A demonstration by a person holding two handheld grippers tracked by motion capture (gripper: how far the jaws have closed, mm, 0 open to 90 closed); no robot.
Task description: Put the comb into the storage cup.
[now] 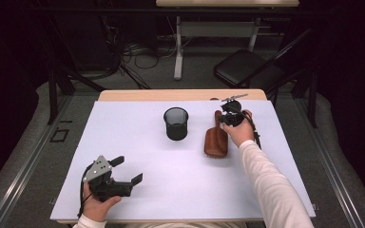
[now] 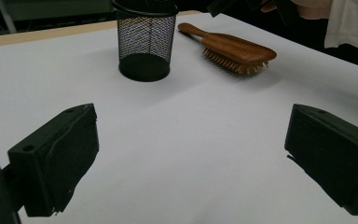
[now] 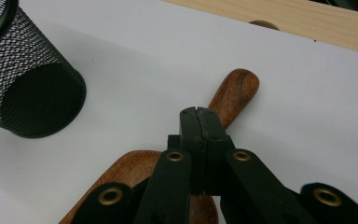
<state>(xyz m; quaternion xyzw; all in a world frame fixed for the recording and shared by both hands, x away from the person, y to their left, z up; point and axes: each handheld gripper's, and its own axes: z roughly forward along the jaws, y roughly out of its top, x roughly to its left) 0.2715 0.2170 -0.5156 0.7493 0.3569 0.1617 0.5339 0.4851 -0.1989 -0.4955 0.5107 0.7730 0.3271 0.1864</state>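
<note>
right hand-held gripper (image 3: pixel 199 112): jaws together | over hairbrush (image 3: pixel 233 91) handle | not gripping

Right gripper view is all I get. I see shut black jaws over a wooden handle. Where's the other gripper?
Observer: The left gripper sits near the table's front left corner, jaws wide open, nothing between them.
Operator: Which way up is the brown wooden hairbrush?
Observer: Bristles down, flat on the white sheet; the left gripper view shows them underneath.
Operator: Is the black wire-mesh cup touching it?
Observer: No. In the high view the cup stands upright to the brush's left, with a gap of bare sheet between them.
</note>
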